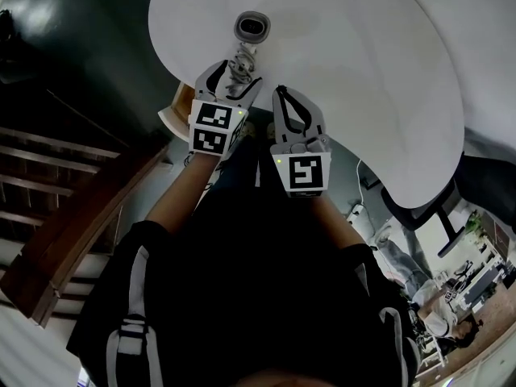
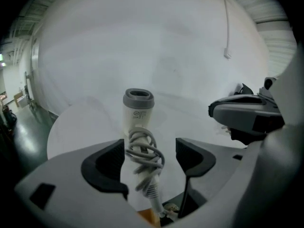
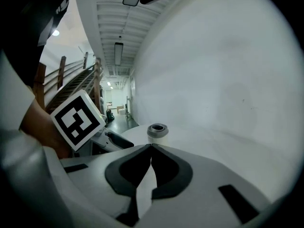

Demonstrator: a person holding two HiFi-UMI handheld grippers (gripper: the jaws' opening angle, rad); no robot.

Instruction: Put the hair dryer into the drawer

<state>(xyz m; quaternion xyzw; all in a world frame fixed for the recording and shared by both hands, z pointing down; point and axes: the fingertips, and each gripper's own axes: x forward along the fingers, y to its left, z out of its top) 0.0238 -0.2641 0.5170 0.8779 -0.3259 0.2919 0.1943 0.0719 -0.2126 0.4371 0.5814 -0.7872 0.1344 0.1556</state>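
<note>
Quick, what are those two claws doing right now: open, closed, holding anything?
Left gripper: open, jaws either side of the cord-wrapped handle of the white, grey-tipped hair dryer, not clamping it.
Right gripper: shut, holding nothing.

We note: white round table [image 1: 379, 63]; wooden staircase [image 1: 64, 224] left; black chair [image 1: 423, 208] right; dark glossy floor [image 1: 89, 47]; ceiling lamp [image 3: 118, 47] over corridor.

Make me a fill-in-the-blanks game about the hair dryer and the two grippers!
1. The hair dryer lies on a round ___ table.
2. The left gripper has its jaws ___, one on each side of the coiled cord.
3. The right gripper has its jaws ___, with nothing between them.
Missing words: white; open; shut.
</note>
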